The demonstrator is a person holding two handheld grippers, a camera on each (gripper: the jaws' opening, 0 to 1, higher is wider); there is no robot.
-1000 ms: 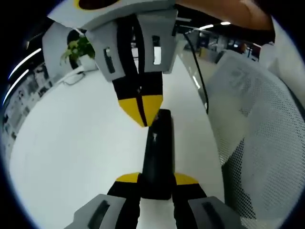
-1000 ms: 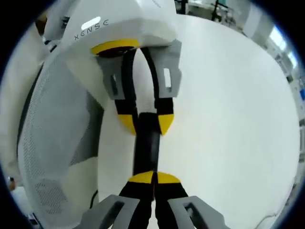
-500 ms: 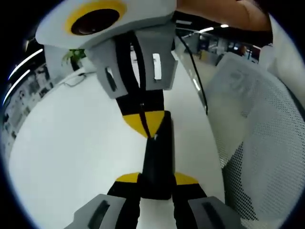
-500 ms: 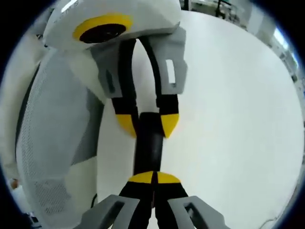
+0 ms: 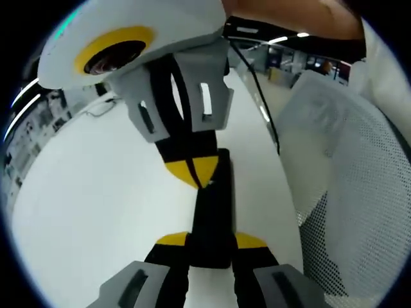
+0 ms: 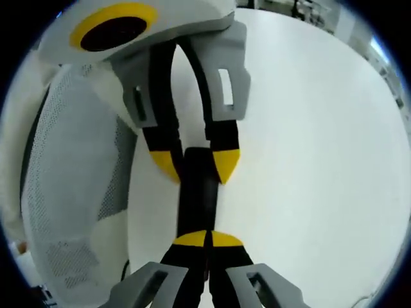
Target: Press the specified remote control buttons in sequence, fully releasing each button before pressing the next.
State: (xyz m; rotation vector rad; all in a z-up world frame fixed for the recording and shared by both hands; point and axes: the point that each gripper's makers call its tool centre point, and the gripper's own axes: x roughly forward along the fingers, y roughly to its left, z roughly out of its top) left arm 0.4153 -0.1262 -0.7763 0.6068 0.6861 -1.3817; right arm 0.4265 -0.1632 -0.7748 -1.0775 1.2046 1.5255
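Note:
A slim black remote (image 5: 213, 205) lies lengthwise over the white table, and my left gripper (image 5: 210, 240) is shut on its near end, one yellow tip on each side. My right gripper (image 5: 192, 173) comes down from above, shut, with its joined yellow tips touching the remote's far part. In the right gripper view, my right gripper (image 6: 207, 239) rests shut on the remote (image 6: 198, 192). There the left gripper (image 6: 194, 163) clamps the remote from the far side. The buttons are too dark to make out.
The white table (image 5: 96, 192) spreads to the left. A white mesh chair back (image 5: 347, 167) stands close on the right, also seen as the chair (image 6: 70, 192). A black cable (image 5: 263, 102) runs along the table edge. A person's arm (image 5: 302, 16) is above.
The right gripper's shut tips have slid a little along the remote toward the left gripper, and its body has come closer. The left gripper keeps its hold on the remote.

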